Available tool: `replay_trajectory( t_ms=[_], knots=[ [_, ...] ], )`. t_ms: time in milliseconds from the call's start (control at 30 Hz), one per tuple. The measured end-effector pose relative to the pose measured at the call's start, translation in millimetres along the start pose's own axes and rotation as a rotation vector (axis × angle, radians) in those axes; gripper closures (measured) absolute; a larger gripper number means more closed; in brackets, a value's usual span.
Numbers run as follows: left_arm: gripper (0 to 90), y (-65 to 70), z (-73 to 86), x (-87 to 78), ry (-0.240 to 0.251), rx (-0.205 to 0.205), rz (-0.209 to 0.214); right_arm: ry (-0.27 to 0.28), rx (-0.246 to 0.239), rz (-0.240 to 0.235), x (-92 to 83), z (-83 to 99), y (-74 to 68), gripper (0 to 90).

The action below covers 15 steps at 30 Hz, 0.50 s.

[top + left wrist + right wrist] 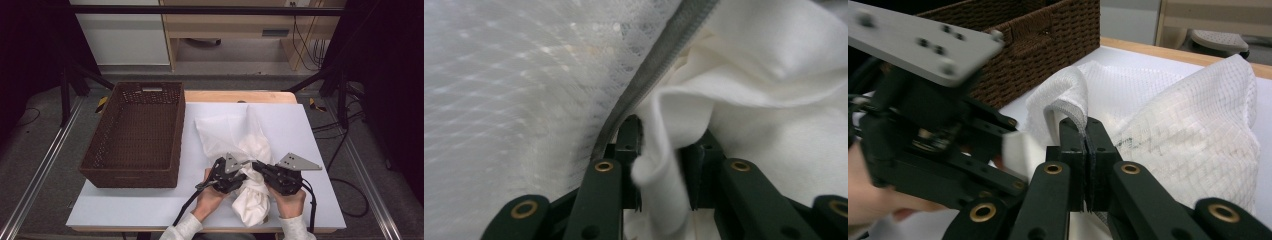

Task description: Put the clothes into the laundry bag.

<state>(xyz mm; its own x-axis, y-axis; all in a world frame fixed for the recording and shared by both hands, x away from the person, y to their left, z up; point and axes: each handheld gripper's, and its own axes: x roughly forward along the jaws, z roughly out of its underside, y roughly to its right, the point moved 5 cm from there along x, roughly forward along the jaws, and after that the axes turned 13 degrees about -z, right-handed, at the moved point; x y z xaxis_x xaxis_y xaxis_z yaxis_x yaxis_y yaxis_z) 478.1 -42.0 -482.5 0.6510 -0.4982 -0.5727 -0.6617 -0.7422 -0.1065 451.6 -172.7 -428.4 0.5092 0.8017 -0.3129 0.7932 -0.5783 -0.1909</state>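
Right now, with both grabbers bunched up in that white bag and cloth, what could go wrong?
The right gripper is shut on the thin mesh bag; a hard pull might stretch or tear the netting. The left gripper has a fold of white cloth between its jaws beside the bag's zipper edge, so the cloth could slip out or snag there. The bundle also hangs near the table's front edge and might slide off.

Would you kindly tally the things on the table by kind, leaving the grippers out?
Wicker basket: 1
Mesh bag: 1
White cloth: 1
Total: 3
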Motion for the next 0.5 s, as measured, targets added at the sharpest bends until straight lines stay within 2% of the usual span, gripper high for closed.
replay_trajectory(
  t_ms=[67,133,167,267,400,500],
  knots=[
    [71.9,-0.1,-3.4,7.5,-0.018,0.013,-0.004,0.001,-0.003,-0.006,-0.8,-1.0,-1.2,89.0],
    [70.9,-2.3,-4.0,11.7,-0.024,0.016,0.014,0.001,0.001,-0.006,-2.1,-1.1,-1.6,89.0],
    [69.7,-4.9,-3.6,12.1,-0.028,-0.006,0.029,0.001,-0.002,-0.006,-2.3,-0.8,-0.9,89.0],
    [54.6,-9.4,-2.0,5.2,-0.021,-0.019,0.022,-0.008,0.004,0.007,-2.4,2.2,2.6,88.9],
    [39.7,-15.0,0.5,-22.1,0.003,0.008,0.045,-0.023,0.008,0.016,0.0,5.5,4.7,88.9],
    [29.8,-19.6,2.9,-46.0,0.014,0.028,0.044,-0.022,0.008,0.018,-0.3,5.7,4.6,88.9]
  ],
)
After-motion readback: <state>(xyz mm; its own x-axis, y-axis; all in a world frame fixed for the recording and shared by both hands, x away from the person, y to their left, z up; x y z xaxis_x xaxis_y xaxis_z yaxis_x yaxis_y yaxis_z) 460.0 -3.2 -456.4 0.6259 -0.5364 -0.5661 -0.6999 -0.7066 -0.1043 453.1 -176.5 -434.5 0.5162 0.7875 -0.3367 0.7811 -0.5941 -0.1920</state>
